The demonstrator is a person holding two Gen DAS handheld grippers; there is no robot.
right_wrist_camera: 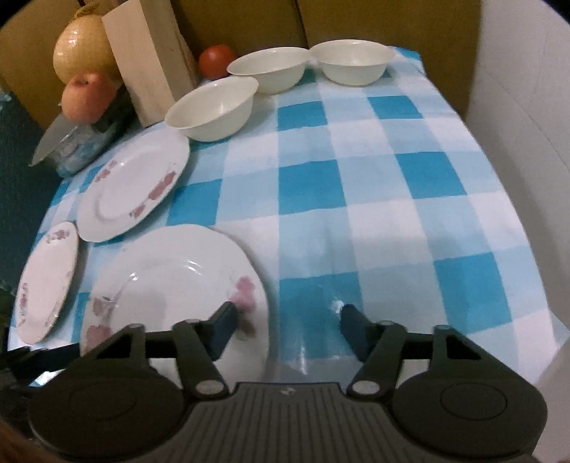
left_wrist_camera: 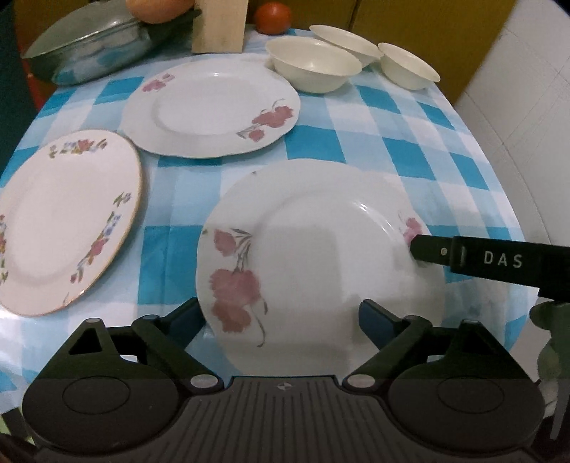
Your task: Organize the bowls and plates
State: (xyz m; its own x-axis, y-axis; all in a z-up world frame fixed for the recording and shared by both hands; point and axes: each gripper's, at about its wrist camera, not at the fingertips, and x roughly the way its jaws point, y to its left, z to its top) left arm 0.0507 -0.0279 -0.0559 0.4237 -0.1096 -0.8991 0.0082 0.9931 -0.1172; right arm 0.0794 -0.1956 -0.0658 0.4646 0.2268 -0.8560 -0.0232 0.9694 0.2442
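A white plate with pink flowers point(left_wrist_camera: 320, 256) point(right_wrist_camera: 171, 285) lies nearest on the checked cloth. My left gripper point(left_wrist_camera: 281, 320) is open and straddles its near-left rim, with one finger beside the rim and the other over the plate. My right gripper point(right_wrist_camera: 288, 322) is open about halfway and straddles the plate's right rim; its left finger point(left_wrist_camera: 427, 249) rests over the rim and the other hangs over the cloth. A matching plate point(left_wrist_camera: 210, 107) point(right_wrist_camera: 131, 188) lies behind. A gold-rimmed flowered plate point(left_wrist_camera: 60, 220) point(right_wrist_camera: 46, 281) lies at the left. Three cream bowls point(left_wrist_camera: 313, 64) point(right_wrist_camera: 213, 107) stand at the back.
A wooden block point(left_wrist_camera: 219, 25) point(right_wrist_camera: 149, 60), a tomato point(left_wrist_camera: 272, 17), an onion point(right_wrist_camera: 82, 50) and an apple point(right_wrist_camera: 89, 96) crowd the back left. A glass-lidded pan point(left_wrist_camera: 92, 46) sits there too. A white wall point(right_wrist_camera: 527, 124) borders the table's right side. Bare cloth point(right_wrist_camera: 356, 199) spreads right of the plates.
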